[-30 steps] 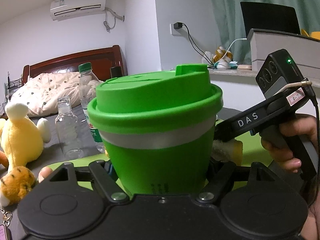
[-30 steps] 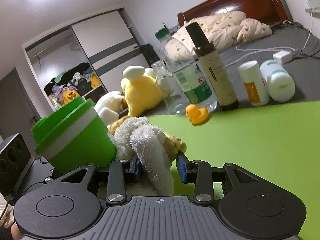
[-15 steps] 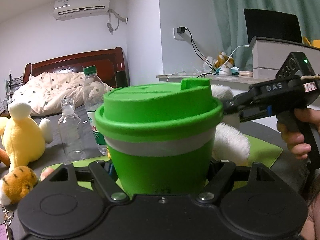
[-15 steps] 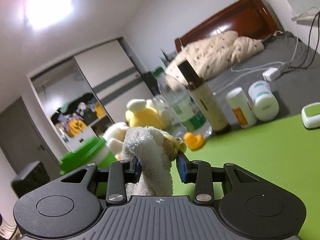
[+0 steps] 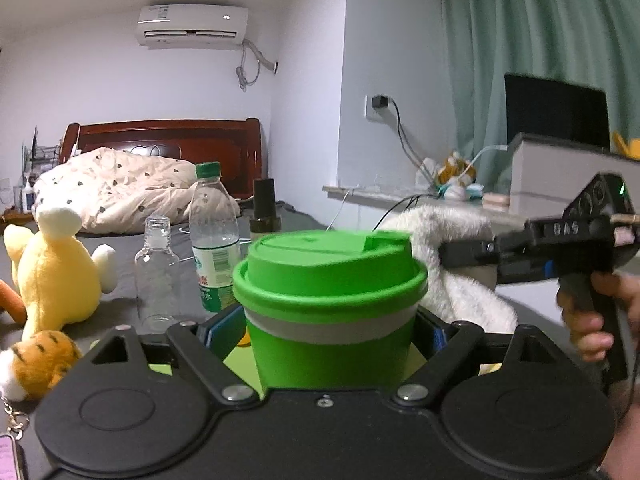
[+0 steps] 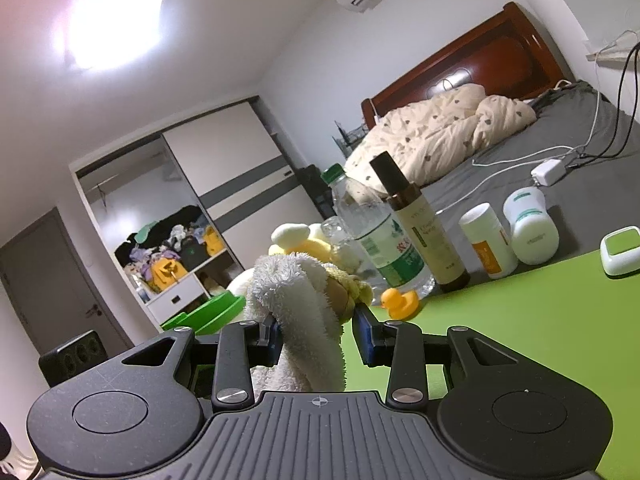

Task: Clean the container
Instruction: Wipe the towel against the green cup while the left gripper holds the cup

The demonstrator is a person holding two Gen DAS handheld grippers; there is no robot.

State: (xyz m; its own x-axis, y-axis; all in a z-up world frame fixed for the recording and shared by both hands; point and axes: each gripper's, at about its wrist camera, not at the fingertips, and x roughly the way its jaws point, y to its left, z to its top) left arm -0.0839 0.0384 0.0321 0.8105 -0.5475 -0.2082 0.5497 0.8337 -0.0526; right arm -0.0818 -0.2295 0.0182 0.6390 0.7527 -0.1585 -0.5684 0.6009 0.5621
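A green lidded cup (image 5: 330, 312) with a grey band stands upright between the fingers of my left gripper (image 5: 330, 330), which is shut on its body. My right gripper (image 6: 316, 332) is shut on a white and yellow fluffy cloth (image 6: 302, 304). In the left wrist view the right gripper (image 5: 444, 256) holds the cloth (image 5: 452, 252) against the right edge of the cup's lid. In the right wrist view only the lid's edge (image 6: 208, 314) shows at the left, behind the cloth.
A green mat (image 6: 520, 320) covers the table. Behind it stand a water bottle (image 6: 376, 236), a brown spray bottle (image 6: 420, 232), a rubber duck (image 6: 398, 302), two white tubs (image 6: 508, 236), an empty clear bottle (image 5: 156, 272) and yellow plush toys (image 5: 56, 272). A bed lies beyond.
The right gripper rose with the cloth from beside the cup's lower body to the level of its lid. The cup sits farther out between the left fingers.
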